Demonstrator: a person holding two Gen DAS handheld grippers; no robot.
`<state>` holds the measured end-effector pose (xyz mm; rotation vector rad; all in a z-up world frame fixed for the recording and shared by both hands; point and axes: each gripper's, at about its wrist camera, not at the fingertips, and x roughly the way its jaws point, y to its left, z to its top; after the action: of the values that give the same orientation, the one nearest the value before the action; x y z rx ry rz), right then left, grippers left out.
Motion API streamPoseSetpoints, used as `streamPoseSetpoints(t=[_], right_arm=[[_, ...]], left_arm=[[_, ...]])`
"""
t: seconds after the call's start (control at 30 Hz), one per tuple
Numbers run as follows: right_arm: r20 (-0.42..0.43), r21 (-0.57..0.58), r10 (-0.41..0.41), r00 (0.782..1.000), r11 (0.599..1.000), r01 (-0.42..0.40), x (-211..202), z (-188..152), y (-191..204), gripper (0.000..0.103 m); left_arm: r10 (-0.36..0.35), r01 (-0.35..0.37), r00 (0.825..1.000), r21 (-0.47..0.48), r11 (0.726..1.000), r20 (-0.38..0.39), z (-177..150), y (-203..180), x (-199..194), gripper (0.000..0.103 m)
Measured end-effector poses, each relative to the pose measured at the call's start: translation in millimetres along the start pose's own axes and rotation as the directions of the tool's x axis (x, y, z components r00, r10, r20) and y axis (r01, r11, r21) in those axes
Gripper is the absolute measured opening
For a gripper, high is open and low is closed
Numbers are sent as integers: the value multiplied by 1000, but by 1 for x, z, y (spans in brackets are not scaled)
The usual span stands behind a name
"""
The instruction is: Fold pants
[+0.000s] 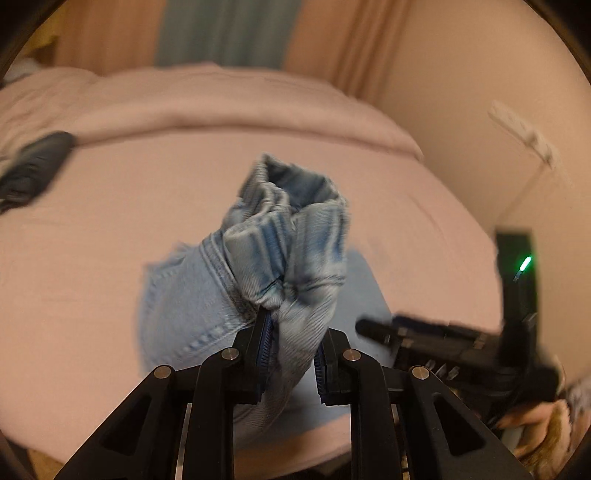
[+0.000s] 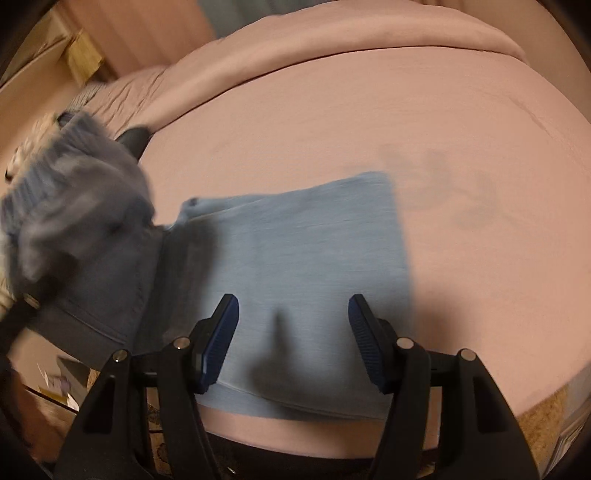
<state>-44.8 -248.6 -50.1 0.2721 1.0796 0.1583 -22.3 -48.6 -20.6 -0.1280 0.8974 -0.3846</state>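
Light blue denim pants point(image 2: 303, 240) lie partly folded on the pink bed, near its front edge. One bunched end of the pants point(image 1: 288, 236) is lifted off the bed, and my left gripper point(image 1: 293, 332) is shut on it, blue pads pressing the cloth from both sides. The right wrist view shows that raised, blurred bundle point(image 2: 85, 221) at the left. My right gripper point(image 2: 292, 301) hovers open just above the flat part of the pants with nothing between its pads. Its black body point(image 1: 461, 343) shows at the lower right of the left wrist view.
The pink bedsheet point(image 1: 110, 221) spreads wide around the pants, with a rolled pink duvet point(image 2: 369, 40) along the far side. A dark object point(image 1: 33, 170) lies at the bed's far left. Curtains point(image 1: 229, 33) and a wall stand behind. Floor clutter point(image 2: 55, 387) shows below the front edge.
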Motion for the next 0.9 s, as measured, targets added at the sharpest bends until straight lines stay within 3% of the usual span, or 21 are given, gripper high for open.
streamPoseSetpoints(t=[0.17, 0.3, 0.37, 0.4, 0.43, 0.5, 0.53, 0.67, 0.7, 0.8, 0.9], right_arm=[[-7, 121, 23, 1000, 992, -22, -7, -5, -38, 63], [-11, 155, 59, 998, 986, -56, -13, -6, -49, 66], [-3, 156, 77, 997, 985, -76, -17, -6, -47, 67], [2, 158, 90, 996, 983, -89, -19, -5, -45, 70], [7, 156, 100, 995, 983, -100, -19, -2, -43, 72], [17, 143, 109, 994, 984, -110, -23, 0, -40, 72], [23, 139, 111, 994, 984, -113, -25, 2, -38, 72], [19, 139, 141, 990, 980, -143, -21, 8, -34, 73], [11, 143, 153, 988, 978, -153, -19, 9, -32, 75], [-17, 124, 192, 981, 974, -188, -6, 16, -18, 90], [-57, 95, 239, 969, 968, -233, 17, 21, -1, 91]], left_arm=[[23, -16, 992, 56, 998, -121, -15, -12, 50, 18], [44, -33, 992, 86, 996, -119, -12, -21, 45, 22], [-53, 58, 987, 30, 998, -150, -9, -19, 42, 51], [-182, 177, 967, -45, 983, -179, -9, -17, 43, 73], [-294, 277, 939, -115, 954, -179, -9, -13, 42, 82], [-387, 363, 911, -173, 916, -141, -12, -13, 32, 82], [-384, 360, 913, -170, 917, -135, -11, -13, 30, 82], [-238, 224, 966, -128, 966, -105, -11, -1, 13, 82], [-216, 202, 972, -134, 970, -94, -11, 6, 9, 82], [-147, 135, 988, -181, 974, -54, -13, 32, -4, 83], [-88, 76, 995, -269, 960, -36, -16, 66, -7, 83]])
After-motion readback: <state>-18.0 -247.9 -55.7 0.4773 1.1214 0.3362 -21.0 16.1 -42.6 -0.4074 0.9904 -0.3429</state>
